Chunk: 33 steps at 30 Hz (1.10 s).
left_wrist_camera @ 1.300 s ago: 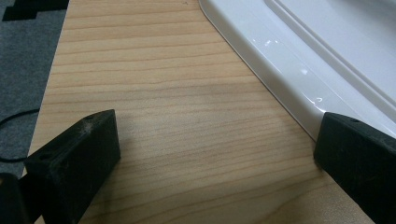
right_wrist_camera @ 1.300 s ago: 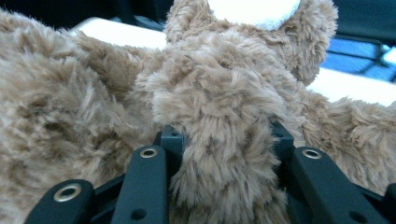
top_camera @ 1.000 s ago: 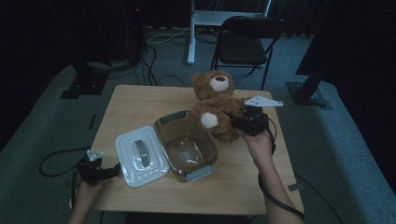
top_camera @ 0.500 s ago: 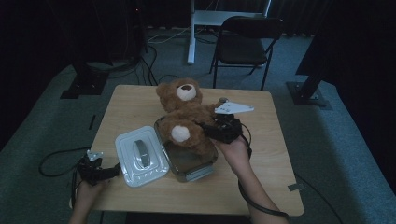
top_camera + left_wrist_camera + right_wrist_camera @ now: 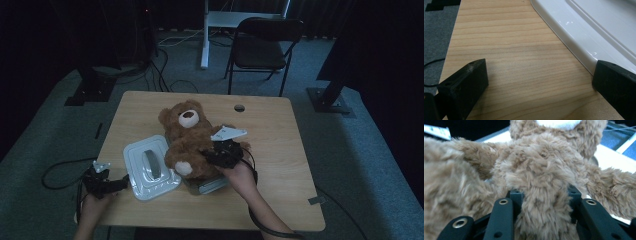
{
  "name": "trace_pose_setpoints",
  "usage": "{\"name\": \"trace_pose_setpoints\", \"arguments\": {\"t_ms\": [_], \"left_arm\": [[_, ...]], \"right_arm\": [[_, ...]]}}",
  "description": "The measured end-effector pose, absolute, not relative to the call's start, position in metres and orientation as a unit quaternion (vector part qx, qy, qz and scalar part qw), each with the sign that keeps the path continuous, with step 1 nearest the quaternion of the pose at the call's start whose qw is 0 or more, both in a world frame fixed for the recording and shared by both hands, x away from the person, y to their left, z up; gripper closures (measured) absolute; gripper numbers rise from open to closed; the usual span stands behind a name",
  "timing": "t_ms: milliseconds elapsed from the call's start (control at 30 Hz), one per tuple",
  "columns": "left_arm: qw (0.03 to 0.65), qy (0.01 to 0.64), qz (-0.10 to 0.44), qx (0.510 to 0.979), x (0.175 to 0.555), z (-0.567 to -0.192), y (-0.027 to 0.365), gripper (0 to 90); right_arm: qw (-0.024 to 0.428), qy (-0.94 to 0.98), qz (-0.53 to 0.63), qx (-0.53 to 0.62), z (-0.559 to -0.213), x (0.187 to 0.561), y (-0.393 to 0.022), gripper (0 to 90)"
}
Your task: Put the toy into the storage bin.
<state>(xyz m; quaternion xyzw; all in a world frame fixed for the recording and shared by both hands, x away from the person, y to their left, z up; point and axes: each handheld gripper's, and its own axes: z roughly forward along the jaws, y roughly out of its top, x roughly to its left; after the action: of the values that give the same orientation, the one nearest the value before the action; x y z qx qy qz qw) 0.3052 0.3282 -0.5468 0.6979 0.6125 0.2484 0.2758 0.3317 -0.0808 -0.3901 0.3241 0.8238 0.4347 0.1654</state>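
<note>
on wooden table (image 5: pixel 280 145), grey carpet (image 5: pixel 360 165)

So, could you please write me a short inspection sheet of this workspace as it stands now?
Surface: light wooden table, with a round hole near its far edge.
Job's things: brown teddy bear lying over the metal container; white lid flat on the table beside it.
Clutter: nothing seen.
Grippers: right gripper clamped on the bear's body; left gripper open, low over the table by the lid's edge.
Cables: one from each gripper, running off the near edge; more on the floor beyond the table.
Surroundings: dark room, grey carpet, folding chair behind the table, stand bases at both sides.
</note>
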Motion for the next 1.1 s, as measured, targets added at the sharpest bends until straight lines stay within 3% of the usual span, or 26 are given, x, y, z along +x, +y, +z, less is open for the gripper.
{"name": "trace_pose_setpoints", "arguments": {"t_ms": [500,633,800,1100], "left_arm": [[0.274,0.612,0.247,0.699,0.305,-0.547,0.328,0.8],[0.274,0.612,0.247,0.699,0.305,-0.547,0.328,0.8],[0.274,0.612,0.247,0.699,0.305,-0.547,0.328,0.8],[0.275,0.613,0.248,0.698,0.305,-0.547,0.328,0.8]], "right_arm": [[0.152,0.837,0.42,0.317,-0.416,0.32,-0.097,61.2],[0.143,0.836,0.426,0.317,-0.412,0.321,-0.094,52.5],[0.125,0.837,0.421,0.325,-0.403,0.323,-0.09,31.9],[0.111,0.81,0.464,0.341,-0.376,0.329,-0.093,23.8]]}}
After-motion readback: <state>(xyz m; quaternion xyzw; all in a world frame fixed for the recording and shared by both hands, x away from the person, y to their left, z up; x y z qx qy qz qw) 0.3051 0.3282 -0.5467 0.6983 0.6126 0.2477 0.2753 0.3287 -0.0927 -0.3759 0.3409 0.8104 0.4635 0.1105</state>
